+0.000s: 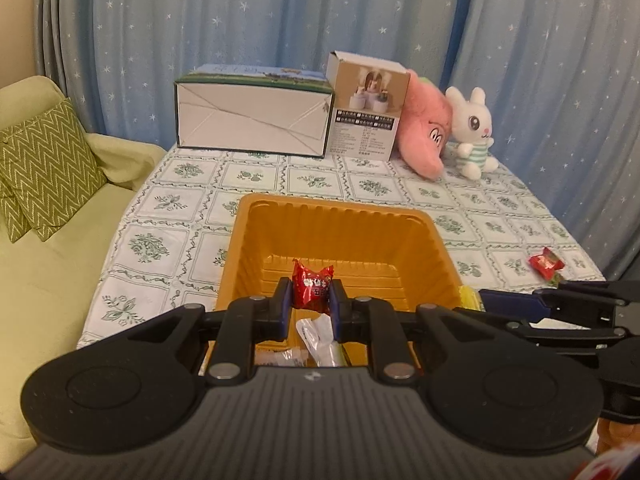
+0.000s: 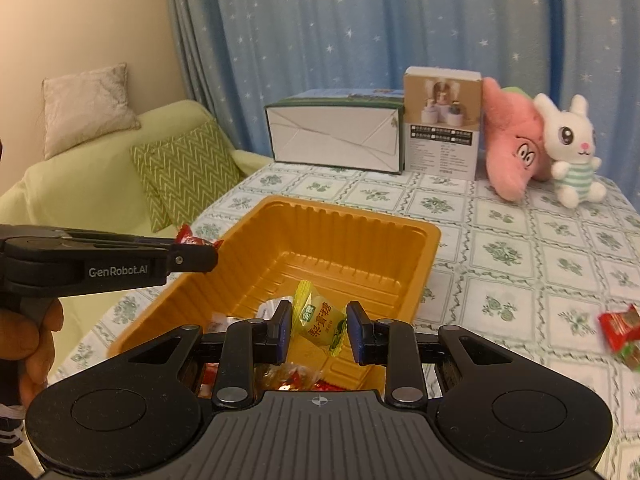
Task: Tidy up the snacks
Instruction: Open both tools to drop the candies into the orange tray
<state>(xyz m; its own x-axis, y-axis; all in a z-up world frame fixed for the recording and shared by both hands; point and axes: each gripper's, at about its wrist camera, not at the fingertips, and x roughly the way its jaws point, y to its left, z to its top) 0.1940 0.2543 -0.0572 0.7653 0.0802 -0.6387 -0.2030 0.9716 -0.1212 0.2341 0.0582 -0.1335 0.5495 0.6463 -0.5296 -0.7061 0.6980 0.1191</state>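
An orange plastic tray (image 1: 340, 216) stands on the table and holds several wrapped snacks near its front. My left gripper (image 1: 310, 306) is shut on a red wrapped candy (image 1: 310, 286) and holds it over the tray's front. In the right wrist view the left gripper (image 2: 188, 254) reaches in from the left over the tray's rim (image 2: 430, 236). My right gripper (image 2: 319, 330) is over the tray; a yellow candy packet (image 2: 320, 322) sits between its fingers, with a gap at the right finger (image 2: 358, 328). Another red candy (image 1: 545, 262) lies on the table to the right, also in the right wrist view (image 2: 620, 326).
A white carton with a green top (image 1: 254, 114), a small product box (image 1: 366, 106), a pink plush (image 1: 424, 128) and a white rabbit plush (image 1: 472, 132) stand along the table's far edge. A green sofa with cushions (image 1: 44, 168) is at the left. A blue starred curtain hangs behind.
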